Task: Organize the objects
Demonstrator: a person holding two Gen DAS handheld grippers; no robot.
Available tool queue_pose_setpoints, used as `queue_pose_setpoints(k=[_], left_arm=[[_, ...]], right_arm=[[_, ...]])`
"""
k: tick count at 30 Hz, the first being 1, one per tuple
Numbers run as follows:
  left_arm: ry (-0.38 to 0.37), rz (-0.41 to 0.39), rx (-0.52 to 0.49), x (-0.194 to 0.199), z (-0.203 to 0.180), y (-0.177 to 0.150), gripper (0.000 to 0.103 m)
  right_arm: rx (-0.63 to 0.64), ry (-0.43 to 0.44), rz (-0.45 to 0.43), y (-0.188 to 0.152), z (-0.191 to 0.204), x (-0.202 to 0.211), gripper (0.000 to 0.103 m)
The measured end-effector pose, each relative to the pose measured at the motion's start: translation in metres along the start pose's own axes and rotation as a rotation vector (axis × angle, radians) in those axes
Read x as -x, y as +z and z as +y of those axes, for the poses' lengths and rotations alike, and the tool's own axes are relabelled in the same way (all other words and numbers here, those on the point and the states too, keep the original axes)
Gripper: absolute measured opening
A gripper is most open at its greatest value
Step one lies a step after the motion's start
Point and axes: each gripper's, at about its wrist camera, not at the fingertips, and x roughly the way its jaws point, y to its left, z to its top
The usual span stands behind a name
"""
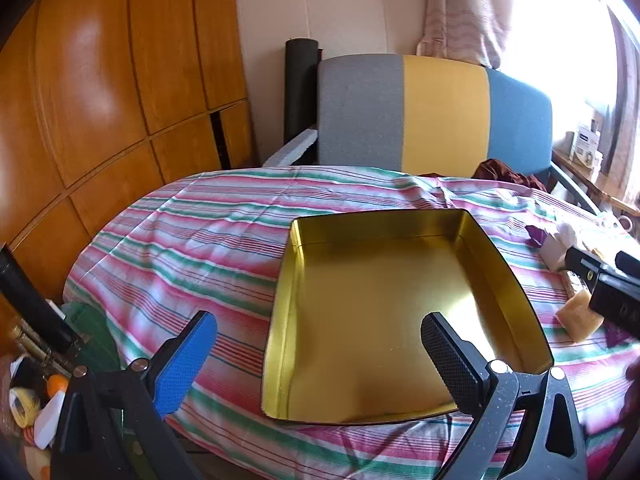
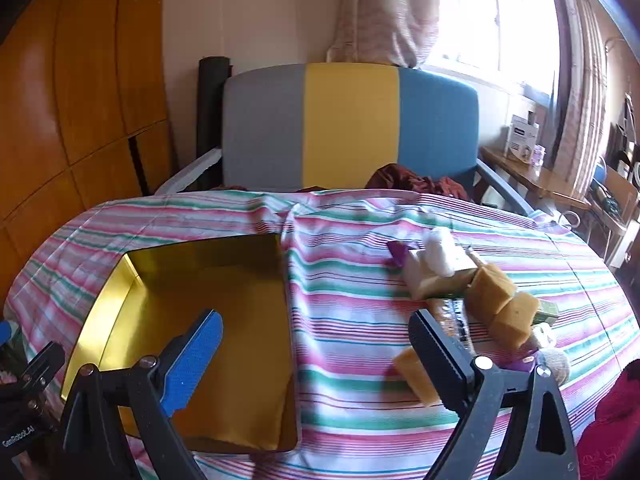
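Two grippers, both with jaws spread wide and nothing between them. Left gripper [image 1: 320, 356] hangs over the near edge of the gold tin tray [image 1: 516, 276], which sits empty on the striped cloth [image 1: 192, 232]. Right gripper [image 2: 316, 356] points at bare cloth between the tray and the pile of objects [image 2: 472, 292], which lies to the tray's right, well clear of its wall.

Handling, judged from looks:
- Tan sponge blocks [image 2: 502, 304]: light, soft, porous. Should compress under the pads and grip well. Take across opposite flat faces, mid-block; the loose block [image 2: 412, 372] just beside the right gripper's black finger looks easiest.
- White soft items [image 2: 438, 254]: probably cotton or foam, near weightless, will squash. Pinch gently at the middle.
- Purple piece [image 2: 400, 252] and the flat wrapped item under the sponges: thin, possibly slippery; hard to tell what they are.
- Tray: thin, stiff metal, slick, light; could slide on the cloth if bumped. Hold by a side wall if it needs steadying.
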Motion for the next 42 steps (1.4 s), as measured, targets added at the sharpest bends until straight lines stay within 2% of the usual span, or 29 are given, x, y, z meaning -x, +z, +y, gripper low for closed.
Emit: queue_pose_setpoints(k=[13,17,21,24,27,30,32,35,42], left_arm=[[-0.078,0.015,-0.091,-0.009,-0.04,0.006,0.103],[-0.152,0.038,-0.123,-0.014,-0.055,0.008,0.103],[-0.27,0.121,-0.112,-0.024,-0.069,0.011,0.103],[-0.318,0.147,-0.119,-0.029,-0.086,0.014,0.103],[-0.344,0.144,-0.17,-0.029,-0.108,0.018,0.103],[-0.398,0.158,-0.211,-0.033,-0.128,0.022,0.103],[-0.414,0.139,-0.259,-0.032,-0.143,0.023,0.103],[-0.472,0.146,-0.329,-0.035,-0.174,0.024,0.103],[-0.603,0.221,-0.433,-0.046,-0.247,0.016,0.101]], right_arm=[[-0.12,-0.134,-0.024,0.016,-0.1,0.005,0.096],[-0.167,-0.167,-0.026,0.017,-0.142,0.006,0.096],[-0.228,-0.173,-0.011,0.014,-0.185,0.002,0.096],[-0.284,-0.193,-0.003,0.007,-0.217,-0.001,0.096],[-0.358,-0.216,-0.006,-0.004,-0.244,-0.002,0.096],[-0.498,-0.203,0.016,-0.016,-0.269,-0.004,0.096],[-0.568,-0.178,0.015,-0.021,-0.279,-0.004,0.096],[-0.593,-0.173,0.017,-0.023,-0.285,-0.004,0.096],[-0.627,-0.149,0.027,-0.026,-0.29,-0.004,0.096]])
